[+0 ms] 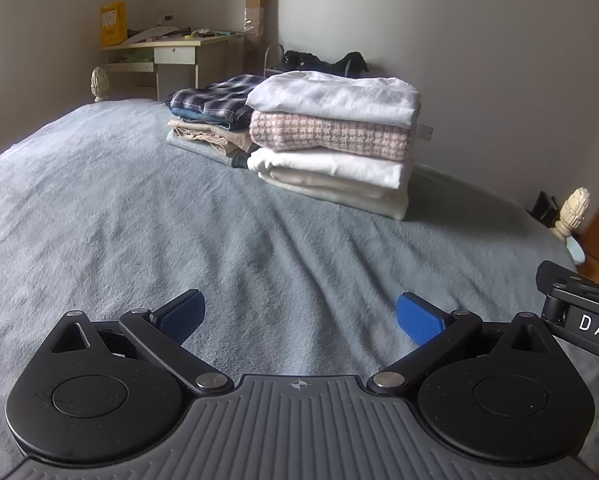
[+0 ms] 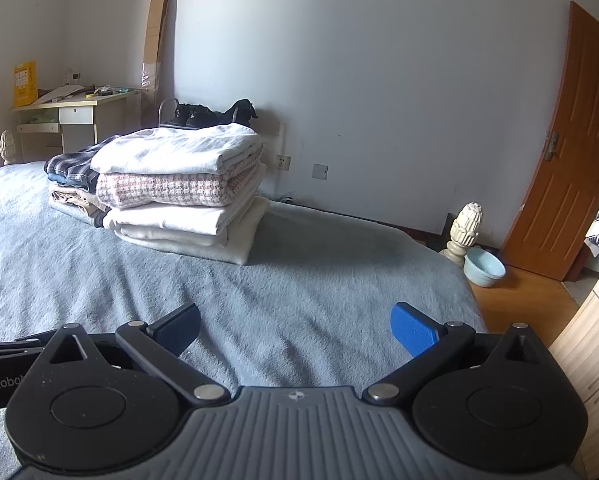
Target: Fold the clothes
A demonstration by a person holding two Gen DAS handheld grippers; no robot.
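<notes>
Two stacks of folded clothes sit at the far side of the grey bed [image 1: 99, 200]. The nearer stack [image 1: 335, 140] has a white garment on top, a pink-checked one under it and white and cream ones below; it also shows in the right wrist view [image 2: 179, 188]. The further stack [image 1: 211, 116] has a dark plaid shirt on top. My left gripper [image 1: 299, 316] is open and empty, low over the bare blanket. My right gripper [image 2: 295, 326] is open and empty beside it, over the blanket [image 2: 259, 280].
A desk [image 1: 171, 54] stands at the far left wall. Carved bedposts [image 1: 571, 212] [image 2: 465, 232] mark the bed's corners. A pale blue bowl [image 2: 484, 267] sits on the wooden floor by an orange door [image 2: 567, 148]. A light cabinet [image 2: 595, 360] is at right.
</notes>
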